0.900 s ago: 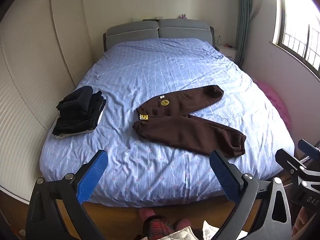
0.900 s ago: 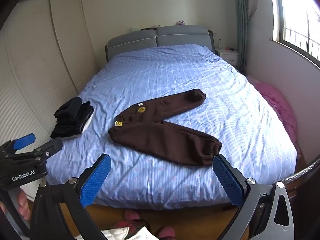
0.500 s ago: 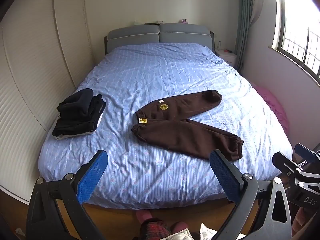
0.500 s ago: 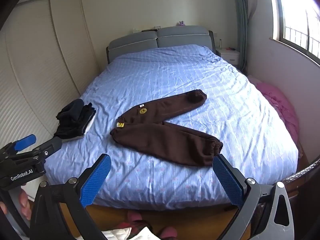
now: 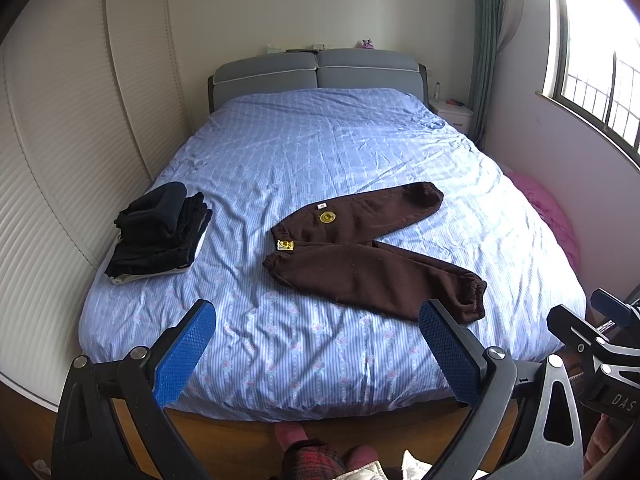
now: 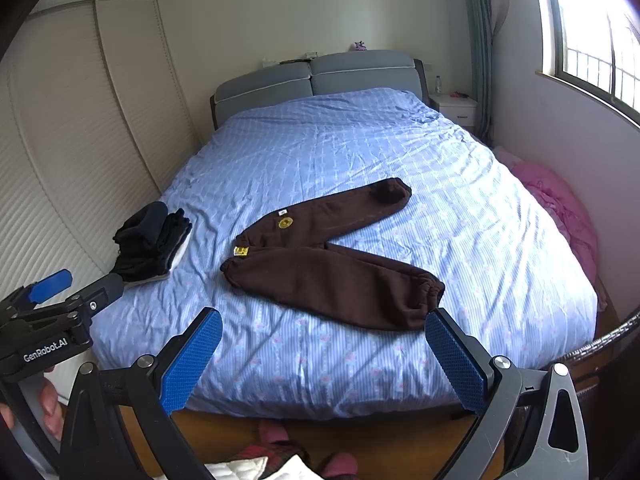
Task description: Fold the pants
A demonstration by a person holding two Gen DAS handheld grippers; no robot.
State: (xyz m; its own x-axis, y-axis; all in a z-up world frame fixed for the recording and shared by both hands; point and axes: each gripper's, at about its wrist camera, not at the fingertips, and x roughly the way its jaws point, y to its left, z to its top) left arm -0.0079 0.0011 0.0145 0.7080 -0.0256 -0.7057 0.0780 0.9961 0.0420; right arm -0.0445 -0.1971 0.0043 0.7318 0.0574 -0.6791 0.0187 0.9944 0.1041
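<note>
"GenRobot.AI" is showing on the left claw; both claws, the right claw too, are gaping wide, empty, near the bed edge, the brown pants lying apart.

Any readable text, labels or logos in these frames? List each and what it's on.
"GenRobot.AI": on the left gripper body, seen from the right wrist view.
"DAS", cut off at the frame edge: on the right gripper body, seen from the left wrist view.
Yellow patches and white tag on the pants: too small to read.
</note>
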